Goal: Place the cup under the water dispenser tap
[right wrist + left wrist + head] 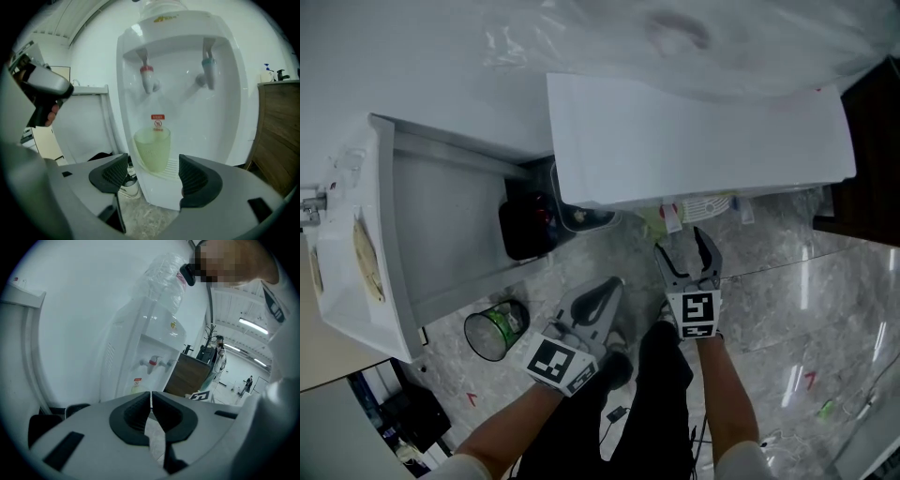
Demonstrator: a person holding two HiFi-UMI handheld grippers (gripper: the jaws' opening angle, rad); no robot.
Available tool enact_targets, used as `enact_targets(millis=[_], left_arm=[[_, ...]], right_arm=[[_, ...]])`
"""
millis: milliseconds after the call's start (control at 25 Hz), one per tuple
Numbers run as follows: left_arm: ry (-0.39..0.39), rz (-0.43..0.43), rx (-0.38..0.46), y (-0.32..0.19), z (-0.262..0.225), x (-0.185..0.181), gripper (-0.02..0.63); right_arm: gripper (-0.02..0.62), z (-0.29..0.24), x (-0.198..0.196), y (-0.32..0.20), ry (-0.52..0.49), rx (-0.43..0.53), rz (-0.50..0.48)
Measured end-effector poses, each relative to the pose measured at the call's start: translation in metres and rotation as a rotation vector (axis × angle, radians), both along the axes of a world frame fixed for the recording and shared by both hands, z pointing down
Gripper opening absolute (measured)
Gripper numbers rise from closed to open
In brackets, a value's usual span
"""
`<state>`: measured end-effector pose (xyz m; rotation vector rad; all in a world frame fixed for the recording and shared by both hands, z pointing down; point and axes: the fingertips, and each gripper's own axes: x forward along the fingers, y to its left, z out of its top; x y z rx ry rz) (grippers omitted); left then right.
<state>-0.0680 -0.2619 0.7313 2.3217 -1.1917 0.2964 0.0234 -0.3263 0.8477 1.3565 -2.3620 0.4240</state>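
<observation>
A pale green translucent cup (152, 150) stands upright on the drip tray of the white water dispenser (183, 93), below the red tap (147, 77); a blue tap (208, 70) is to its right. My right gripper (153, 177) is open, its jaws short of the cup and apart from it. From the head view, the right gripper (692, 255) points at the dispenser's (694, 131) front, where a little of the cup (653, 223) shows. The left gripper (595, 302) hangs lower left, shut and empty. Its own view shows the jaws (151, 401) closed together, with the cup (136, 386) far off.
A black bin (530, 225) sits left of the dispenser, and a round wire bin with a green liner (495, 328) stands on the marble floor. A white cabinet (356, 244) fills the left side. A wooden cabinet (276, 136) is to the right of the dispenser.
</observation>
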Motion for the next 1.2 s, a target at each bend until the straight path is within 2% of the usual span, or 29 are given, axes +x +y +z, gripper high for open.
enact_targets(millis=[160,200,240,280,320,400,600,960,1200], left_arm=[[-0.003,0.031,0.008,0.007,-0.038,0.006,0.018],[-0.004,0.045,0.016,0.009,-0.050,0.009,0.018],[-0.004,0.057,0.025,0.010,-0.062,0.012,0.018],[-0.002,0.063,0.035,0.010,-0.075,0.015,0.018],[0.002,0.068,0.042,0.012,-0.089,0.017,0.018],[0.011,0.078,0.054,0.017,-0.122,0.019,0.018],[0.024,0.095,0.086,0.035,-0.209,0.021,0.018],[0.023,0.093,0.100,0.091,-0.325,0.017,0.018],[0.056,0.122,0.129,0.138,-0.386,0.016,0.018]], right_arm=[[0.307,-0.074,-0.008,0.024,-0.066,0.012,0.023],[0.259,-0.096,-0.009,0.029,-0.066,0.024,0.032],[0.148,-0.120,-0.009,0.032,-0.062,0.043,0.045],[0.078,-0.146,-0.008,0.035,-0.059,0.068,0.055],[0.039,-0.172,-0.007,0.037,-0.062,0.099,0.058],[0.029,-0.225,-0.009,0.045,-0.087,0.147,0.054],[0.029,-0.322,-0.017,0.078,-0.112,0.135,0.061],[0.017,-0.443,-0.025,0.148,-0.113,0.124,0.093],[0.017,-0.502,-0.030,0.197,-0.118,0.136,0.087]])
